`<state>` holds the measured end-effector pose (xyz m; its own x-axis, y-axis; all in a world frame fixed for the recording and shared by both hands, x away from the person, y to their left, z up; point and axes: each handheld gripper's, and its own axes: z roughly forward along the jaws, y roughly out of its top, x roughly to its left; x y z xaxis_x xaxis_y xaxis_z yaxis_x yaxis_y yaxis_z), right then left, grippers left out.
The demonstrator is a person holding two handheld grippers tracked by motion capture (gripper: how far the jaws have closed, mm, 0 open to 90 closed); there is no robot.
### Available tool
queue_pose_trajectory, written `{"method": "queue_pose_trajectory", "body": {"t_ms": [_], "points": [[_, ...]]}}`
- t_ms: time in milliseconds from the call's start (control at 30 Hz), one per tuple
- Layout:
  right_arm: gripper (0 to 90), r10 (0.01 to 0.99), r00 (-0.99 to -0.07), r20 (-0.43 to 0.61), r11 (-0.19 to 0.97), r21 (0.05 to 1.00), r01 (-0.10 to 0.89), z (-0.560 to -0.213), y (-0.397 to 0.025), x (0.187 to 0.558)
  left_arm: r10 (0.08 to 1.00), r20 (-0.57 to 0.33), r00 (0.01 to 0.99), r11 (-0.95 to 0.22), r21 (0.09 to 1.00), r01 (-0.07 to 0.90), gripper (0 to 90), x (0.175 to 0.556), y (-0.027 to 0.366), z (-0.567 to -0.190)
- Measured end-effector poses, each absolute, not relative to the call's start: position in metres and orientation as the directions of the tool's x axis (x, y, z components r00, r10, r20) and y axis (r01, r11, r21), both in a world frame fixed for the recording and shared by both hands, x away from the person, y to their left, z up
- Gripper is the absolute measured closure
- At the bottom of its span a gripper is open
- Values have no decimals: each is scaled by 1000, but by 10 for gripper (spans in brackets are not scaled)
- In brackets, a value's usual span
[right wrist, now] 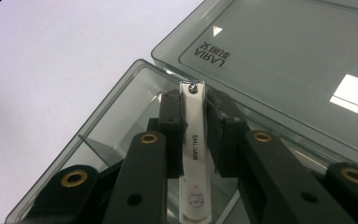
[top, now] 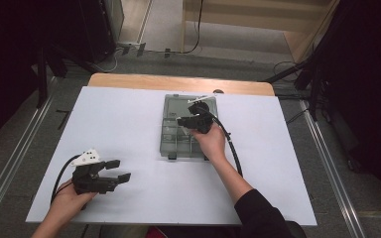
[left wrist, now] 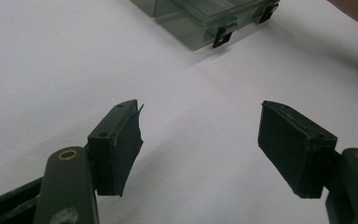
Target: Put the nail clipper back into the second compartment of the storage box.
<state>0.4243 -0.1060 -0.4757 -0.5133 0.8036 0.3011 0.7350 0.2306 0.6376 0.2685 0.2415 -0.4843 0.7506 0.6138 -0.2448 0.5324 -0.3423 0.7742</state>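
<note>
Right gripper view: my right hand-held gripper [right wrist: 196, 135] clamps a white nail clipper [right wrist: 194, 154] over the open organizer box [right wrist: 121, 93].
Placement: I'd lower it squarely into one compartment, then let go.
Left hand-held gripper [top: 119, 170]: jaws spread, idle on the tabletop [top: 129, 119].

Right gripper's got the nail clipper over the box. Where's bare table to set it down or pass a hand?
Bare white table runs left of the clear box, up to the open left gripper. More lies right of the box beyond the cable, and along the near edge between the forearms. It is crowded over the box, where the right gripper clamps the nail clipper.
</note>
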Motion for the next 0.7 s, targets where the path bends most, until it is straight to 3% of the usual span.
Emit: {"method": "queue_pose_trajectory", "body": {"t_ms": [367,700], "points": [[774,811,-517,275,275,599,752,-481,-107,421,605,-242,758,-352,773,528,295,271,239,-485],[606,774,-565,288,278,647,710,-472,-116,412,601,-286,746,-350,745,568,295,278,233,-486]]}}
